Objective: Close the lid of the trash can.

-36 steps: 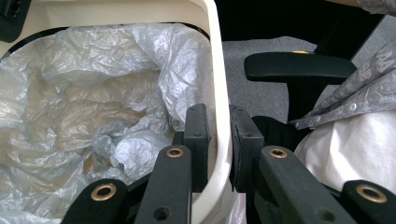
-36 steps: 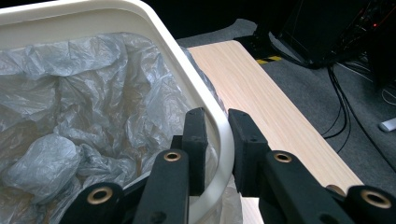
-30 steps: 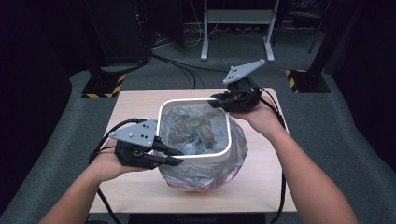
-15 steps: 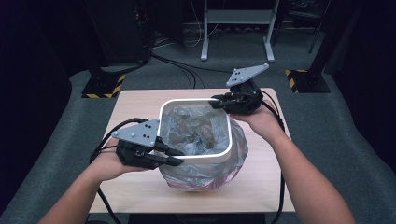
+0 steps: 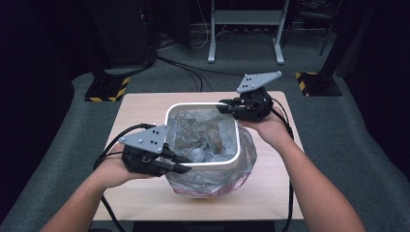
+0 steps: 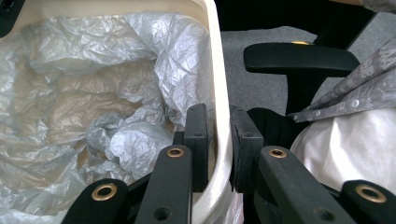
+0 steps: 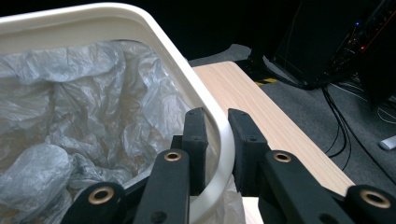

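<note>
A white rounded-square bin rim (image 5: 202, 104) sits in the middle of the wooden table (image 5: 145, 111), with a crinkled grey plastic bag (image 5: 208, 135) lining it and bulging out below. My left gripper (image 5: 181, 165) is shut on the rim's near left corner. In the left gripper view its pads (image 6: 196, 135) clamp the rim (image 6: 219, 70), one inside against the bag (image 6: 93, 93) and one outside. My right gripper (image 5: 223, 105) is shut on the far right corner. In the right gripper view its pads (image 7: 243, 140) pinch the rim (image 7: 154, 28) beside the bag (image 7: 70, 93).
A strip of bare table (image 7: 261, 102) runs past the bin's right side. A black chair armrest (image 6: 299, 58) and the person's white garment (image 6: 345, 144) lie behind the left gripper. Stand legs (image 5: 244, 29), striped bases (image 5: 106, 89) and cables are on the floor beyond.
The right gripper has drifted very slightly toward the person. Both grips on the rim look unchanged and the left hand is still.
</note>
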